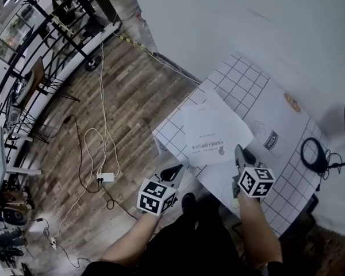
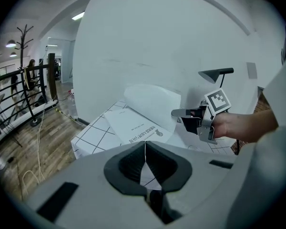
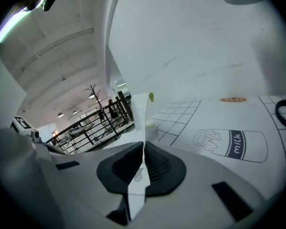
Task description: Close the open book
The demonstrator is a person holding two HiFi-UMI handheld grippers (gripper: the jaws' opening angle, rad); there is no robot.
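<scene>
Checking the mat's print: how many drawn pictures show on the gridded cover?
2: a milk bottle right of the book, an orange round picture farther back. The book may hide more.

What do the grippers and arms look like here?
The left gripper and right gripper match: grey bodies, black jaws with dark pads, and each carries a white cube with black square markers. No cables show on them. The forearms are bare, with no sleeves in view. The person wears dark clothing.

book point(image 1: 215, 132): white pages | table mat point(image 1: 241, 82): white, black grid | milk drawing point(image 3: 231, 144): navy label | floor point(image 1: 132, 96): brown wood
</scene>
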